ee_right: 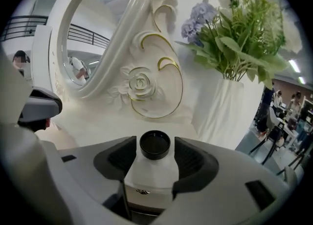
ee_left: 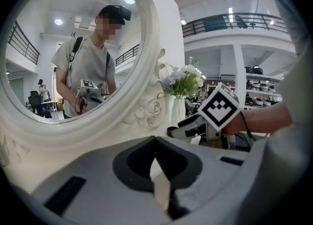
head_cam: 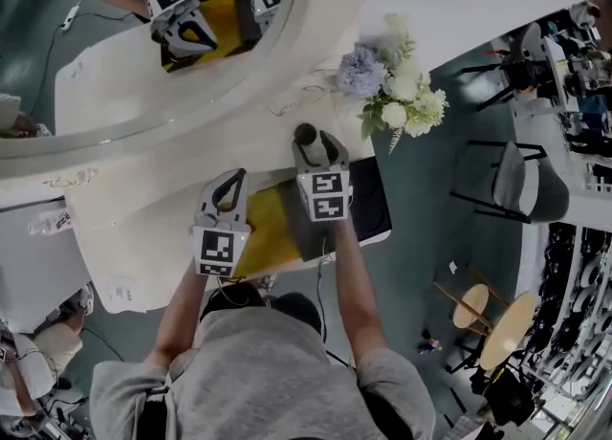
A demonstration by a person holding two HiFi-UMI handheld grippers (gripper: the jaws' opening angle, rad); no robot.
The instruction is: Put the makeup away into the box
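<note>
Bottle (ee_right: 155, 168) within right gripper (ee_right: 155, 144) — seemingly unclamped.

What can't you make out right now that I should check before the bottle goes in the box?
- Yellow box interior: in the head view both grippers and the forearms cover most of it; neither gripper view shows it.
- Bottle base and label: in the right gripper view the right gripper hides its lower half, and the gold mark is too small to read.
- Pale sliver inside the left gripper: in the left gripper view, too narrow to identify.
</note>
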